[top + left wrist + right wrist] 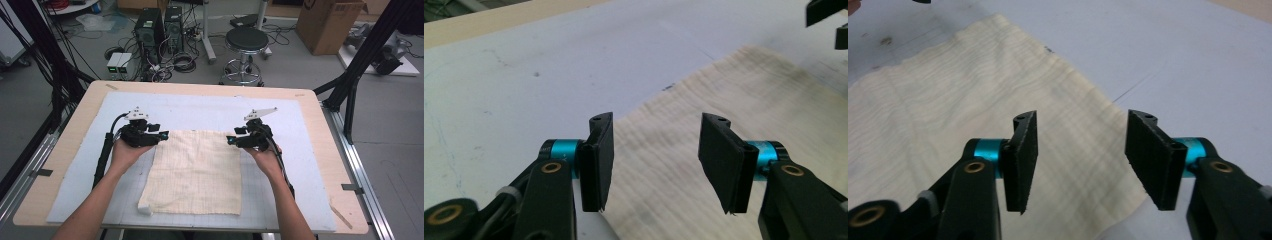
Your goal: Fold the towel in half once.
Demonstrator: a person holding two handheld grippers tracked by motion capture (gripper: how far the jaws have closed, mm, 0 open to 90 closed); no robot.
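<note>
One cream cloth (196,172) lies flat on the pale blue mat (310,165) that covers the wooden table (325,125), between the two grippers. The left gripper (164,135) is at the cloth's far left corner and the right gripper (229,140) at its far right corner, each pointing inward toward the other. In the left gripper view the jaws stand wide apart with nothing between them, the cloth's edge (684,150) running beneath the gap. In the right gripper view the jaws are likewise spread wide and empty, the cloth's far edge (1068,130) passing under them.

The cloth is roughly square, its slightly longer side running from the grippers back toward the person; its near left corner (144,207) is folded up a little. Nothing else lies on the mat around either gripper. Beyond the table's far edge stand one round black stool (246,41), two dark computer towers (160,26) and one cardboard box (327,22) on the floor.
</note>
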